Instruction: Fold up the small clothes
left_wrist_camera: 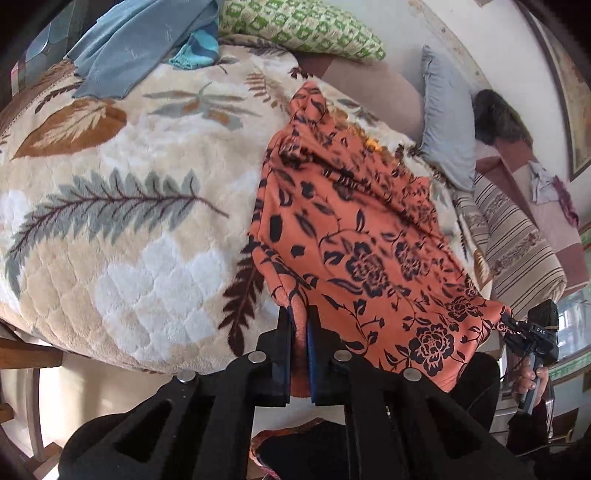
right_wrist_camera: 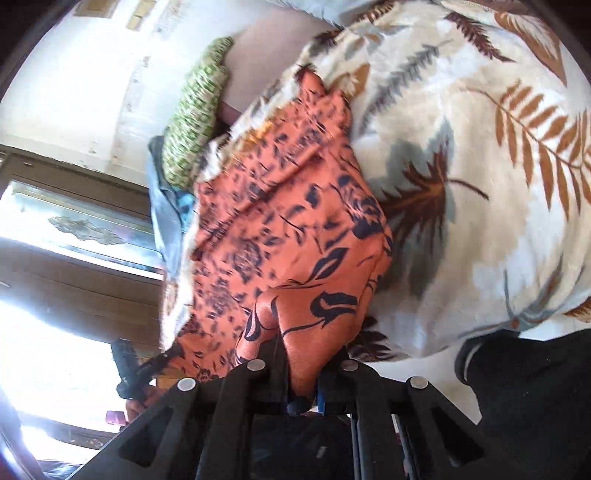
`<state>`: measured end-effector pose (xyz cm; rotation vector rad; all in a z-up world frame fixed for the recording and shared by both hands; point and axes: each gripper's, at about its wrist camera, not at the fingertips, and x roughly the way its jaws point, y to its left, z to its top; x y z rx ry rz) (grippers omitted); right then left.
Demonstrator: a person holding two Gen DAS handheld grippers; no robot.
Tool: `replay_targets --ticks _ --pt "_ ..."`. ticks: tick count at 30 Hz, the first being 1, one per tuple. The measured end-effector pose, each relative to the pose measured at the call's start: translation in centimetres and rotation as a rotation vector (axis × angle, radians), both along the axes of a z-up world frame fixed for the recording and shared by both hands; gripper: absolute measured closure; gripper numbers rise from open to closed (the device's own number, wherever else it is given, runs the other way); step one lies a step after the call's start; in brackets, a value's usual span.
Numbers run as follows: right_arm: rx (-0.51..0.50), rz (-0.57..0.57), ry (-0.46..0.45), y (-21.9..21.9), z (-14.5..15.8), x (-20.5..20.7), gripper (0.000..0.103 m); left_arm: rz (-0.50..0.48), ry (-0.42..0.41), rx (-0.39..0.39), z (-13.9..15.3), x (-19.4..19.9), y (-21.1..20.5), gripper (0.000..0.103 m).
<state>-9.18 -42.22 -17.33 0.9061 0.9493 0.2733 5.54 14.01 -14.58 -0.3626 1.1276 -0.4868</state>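
An orange garment with a black flower print (left_wrist_camera: 354, 236) is stretched over the leaf-patterned blanket (left_wrist_camera: 110, 206) on the bed. My left gripper (left_wrist_camera: 300, 317) is shut on one near corner of it. My right gripper (left_wrist_camera: 511, 325) is shut on the other near corner, at the right in the left wrist view. In the right wrist view the garment (right_wrist_camera: 280, 221) bunches between my right gripper's jaws (right_wrist_camera: 301, 373), and the left gripper (right_wrist_camera: 159, 360) pinches the far corner at lower left. The garment's far end lies on the blanket.
A blue cloth (left_wrist_camera: 129, 48) and a green patterned pillow (left_wrist_camera: 299, 26) lie at the head of the bed. A grey pillow (left_wrist_camera: 447, 122) and striped bedding (left_wrist_camera: 517, 251) sit to the right. The blanket (right_wrist_camera: 480, 184) fills the right of the right wrist view.
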Motion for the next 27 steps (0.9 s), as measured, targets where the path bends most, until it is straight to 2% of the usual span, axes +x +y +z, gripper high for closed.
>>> replay_targets --ticks 4,6,11,16,19,23,25,27 --pt "0.066 -0.016 -0.165 -0.2 4.4 0.5 0.093 0.008 -0.061 -0.076 3.2 2.0 0.5 0.096" --pt "0.08 -0.043 -0.211 -0.7 6.3 1.8 0.093 0.019 -0.078 -0.107 4.5 3.8 0.5 0.096" --pt "0.097 -0.11 -0.241 -2.8 9.0 7.8 0.093 0.036 -0.112 -0.183 7.9 10.6 0.1 0.096" --pt "0.072 -0.178 -0.231 -6.2 9.9 17.1 0.093 0.065 -0.085 -0.166 8.2 21.6 -3.4 0.096" --pt "0.079 -0.209 -0.169 -8.0 7.9 24.0 0.093 0.091 -0.046 -0.096 6.2 28.4 -6.3 0.096" --pt "0.152 -0.299 -0.02 -10.3 1.5 32.1 0.089 0.167 0.047 -0.031 0.1 35.8 -8.9 0.095" --pt "0.183 -0.33 0.06 -11.2 -2.3 34.9 0.084 0.216 0.09 -0.026 -3.1 37.7 -9.4 0.095" --pt "0.208 -0.372 0.109 -12.2 -5.5 36.2 0.071 0.273 0.092 -0.058 -5.1 37.8 -9.2 0.095"
